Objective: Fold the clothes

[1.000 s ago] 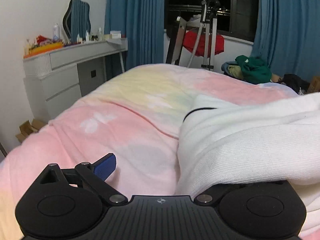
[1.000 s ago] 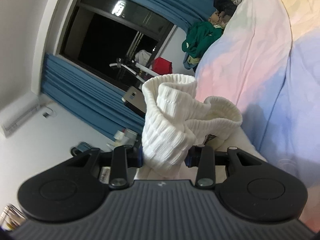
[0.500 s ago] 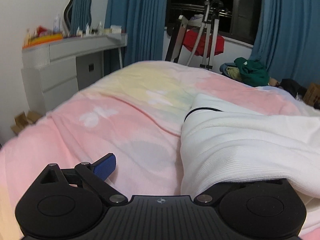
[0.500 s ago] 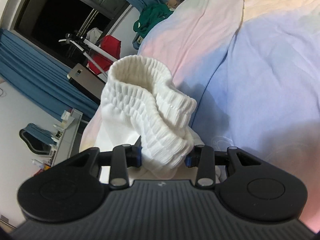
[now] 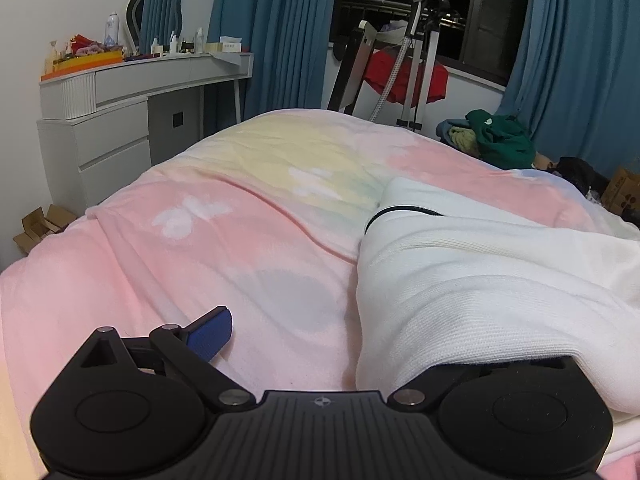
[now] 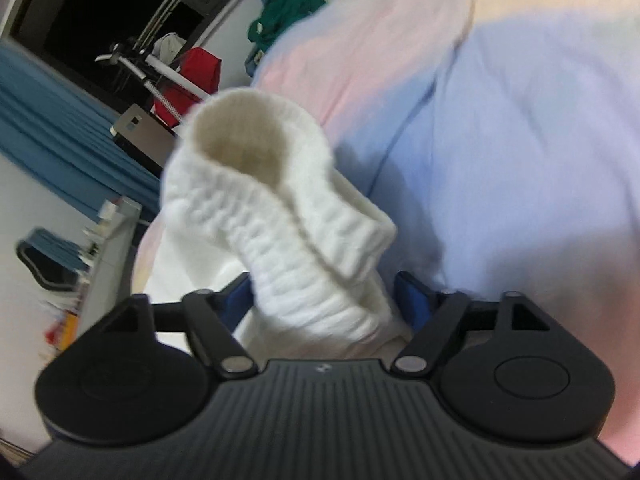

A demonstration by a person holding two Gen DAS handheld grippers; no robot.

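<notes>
While our right gripper (image 6: 324,300) pinched the white sweater's ribbed cuff (image 6: 280,216), our left gripper (image 5: 320,340) gaped, sweater body (image 5: 480,280) draped over its right finger, on the pink blanket (image 5: 240,240).

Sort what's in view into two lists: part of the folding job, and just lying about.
Job in hand:
white knit sweater
its ribbed cuff, held in the right claw
left claw
pastel blanket as work surface

Lying about:
green garment pile
dressing table
mirror
drying rack
cardboard box
</notes>
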